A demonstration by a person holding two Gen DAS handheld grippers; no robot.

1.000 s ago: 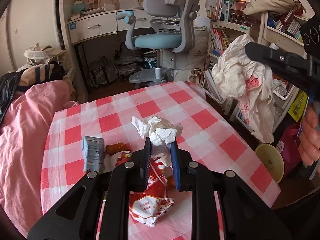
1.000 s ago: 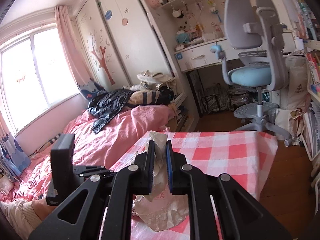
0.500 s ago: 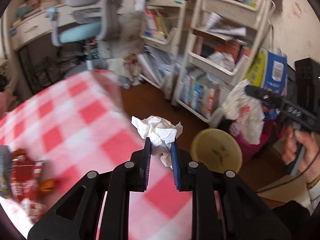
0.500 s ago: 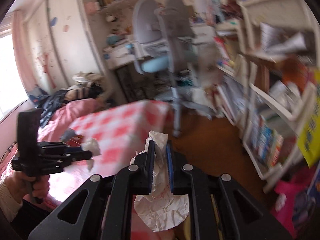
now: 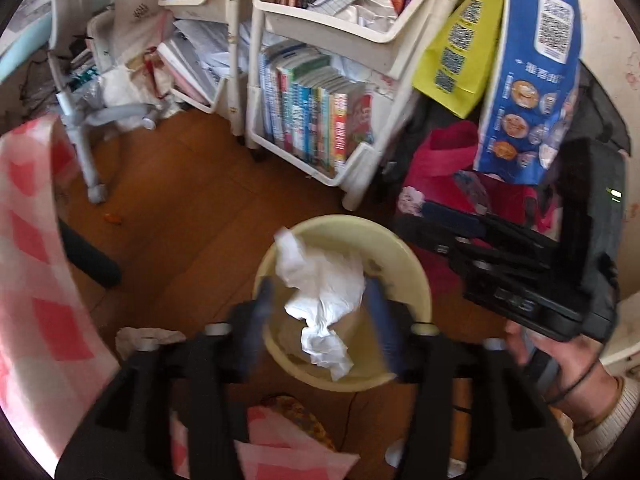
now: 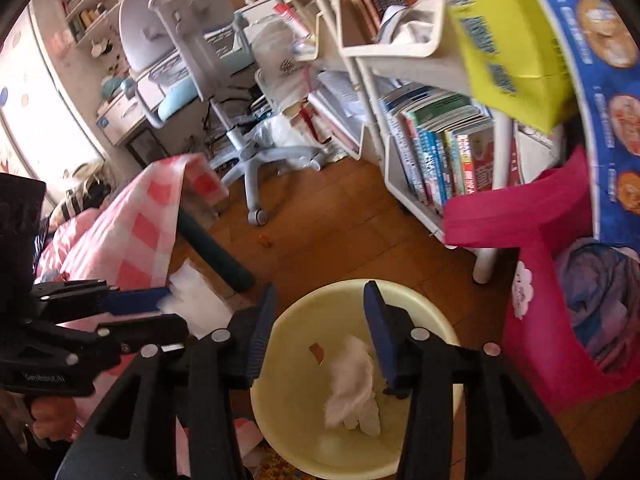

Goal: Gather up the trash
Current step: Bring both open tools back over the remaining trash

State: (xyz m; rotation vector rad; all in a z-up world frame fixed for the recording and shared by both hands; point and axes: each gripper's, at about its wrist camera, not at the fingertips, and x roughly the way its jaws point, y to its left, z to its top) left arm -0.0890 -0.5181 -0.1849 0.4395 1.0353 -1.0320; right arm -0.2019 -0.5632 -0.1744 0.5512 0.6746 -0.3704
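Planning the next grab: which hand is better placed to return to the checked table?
Probably left: left gripper is beside the tablecloth, jaws open; right gripper is over the bin, farther off.

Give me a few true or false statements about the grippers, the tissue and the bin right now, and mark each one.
1. The left gripper has its jaws open. True.
2. The crumpled tissue is over the yellow bin. True.
3. The right gripper is shut on a paper bag. False: its jaws are open and hold nothing; crumpled paper lies inside the bin.
4. The bin stands on the checkered tablecloth. False: it stands on the wooden floor beside the table.
5. A white book cart stands beyond the bin. True.
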